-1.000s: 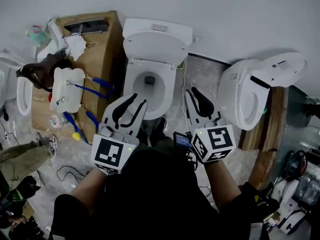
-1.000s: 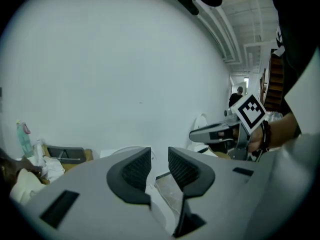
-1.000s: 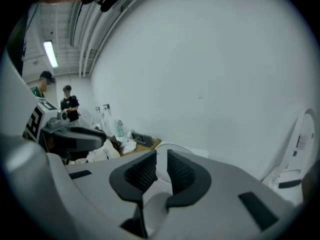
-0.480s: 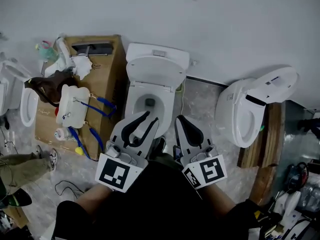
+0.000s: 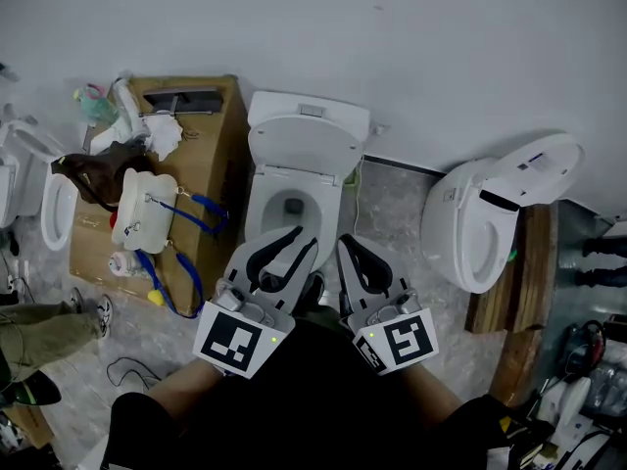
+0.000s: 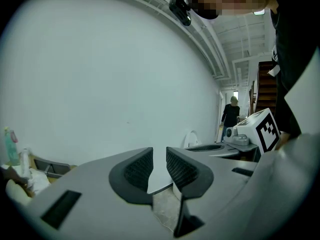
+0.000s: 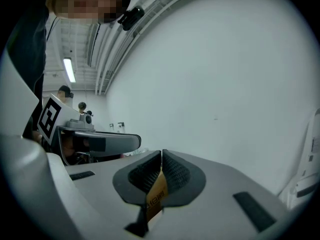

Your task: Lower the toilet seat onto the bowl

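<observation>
Two grippers hang side by side: the left gripper (image 6: pixel 160 158) has its jaws narrowly apart around nothing, having just been closing, while the right gripper (image 7: pixel 161 157) has its jaws pressed together. At twelve o'clock beyond them, the toilet seat (image 5: pixel 306 147) stands raised above the open bowl (image 5: pixel 263 196).

Glossy wht ceramic toilet (image 5: pixel 266 186), matt brn cardboard box (image 5: pixel 212 153)

We're in a workshop or test bay here, no bathroom: a toilet (image 5: pixel 299 179) sits on a bare grey floor (image 5: pixel 392 204) against a plain white wall (image 5: pixel 441 37). There's a second toilet (image 5: pixel 470 223) to its right by wooden planks (image 5: pixel 534 262), and a third toilet (image 5: pixel 44 199) at the left edge. Add a cluttered cardboard box (image 5: pixel 211 145) and loose cables (image 5: pixel 127 365). Overhead run exposed pipes (image 7: pixel 107 39) and a strip light (image 7: pixel 68 70).
</observation>
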`<action>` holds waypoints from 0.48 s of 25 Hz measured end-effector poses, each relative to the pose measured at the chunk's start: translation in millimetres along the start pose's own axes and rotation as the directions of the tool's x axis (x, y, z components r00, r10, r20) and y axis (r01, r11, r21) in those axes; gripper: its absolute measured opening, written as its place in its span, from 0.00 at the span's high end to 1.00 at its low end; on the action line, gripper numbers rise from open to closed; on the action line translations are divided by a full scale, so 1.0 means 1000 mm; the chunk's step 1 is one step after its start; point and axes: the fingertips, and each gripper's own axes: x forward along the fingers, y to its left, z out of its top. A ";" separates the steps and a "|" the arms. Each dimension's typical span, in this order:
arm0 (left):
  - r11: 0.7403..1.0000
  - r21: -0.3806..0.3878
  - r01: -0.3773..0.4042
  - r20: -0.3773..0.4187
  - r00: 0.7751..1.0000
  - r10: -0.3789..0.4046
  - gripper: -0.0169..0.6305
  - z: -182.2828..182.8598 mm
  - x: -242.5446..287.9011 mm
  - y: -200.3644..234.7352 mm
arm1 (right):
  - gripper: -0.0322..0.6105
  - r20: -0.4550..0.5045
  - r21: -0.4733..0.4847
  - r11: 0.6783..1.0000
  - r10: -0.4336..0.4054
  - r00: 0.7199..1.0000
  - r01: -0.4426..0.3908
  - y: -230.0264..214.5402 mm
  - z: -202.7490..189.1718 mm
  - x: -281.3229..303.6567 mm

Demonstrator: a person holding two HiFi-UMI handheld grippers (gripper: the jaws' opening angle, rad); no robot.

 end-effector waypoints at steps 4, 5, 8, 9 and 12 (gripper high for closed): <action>1.000 -0.001 0.000 -0.003 1.000 0.000 0.83 -0.002 -0.001 -0.002 | 0.89 0.024 0.023 1.000 0.008 1.000 -0.009 0.000 0.001 -0.003; 1.000 -0.004 -0.002 -0.004 1.000 0.002 0.83 -0.003 -0.001 -0.002 | 0.89 0.019 0.028 1.000 0.008 1.000 -0.008 0.000 -0.001 -0.004; 1.000 -0.016 -0.015 -0.009 1.000 0.015 0.83 -0.003 -0.001 -0.001 | 0.89 0.018 0.030 1.000 0.005 1.000 -0.006 -0.001 -0.001 -0.006; 1.000 -0.019 -0.019 -0.008 1.000 0.019 0.83 -0.003 -0.001 -0.001 | 0.89 0.024 0.027 1.000 0.006 1.000 -0.007 -0.002 0.000 -0.006; 1.000 -0.020 -0.021 -0.012 1.000 0.021 0.83 -0.004 0.000 -0.005 | 0.89 0.038 0.019 1.000 0.013 0.999 -0.014 -0.002 0.002 -0.008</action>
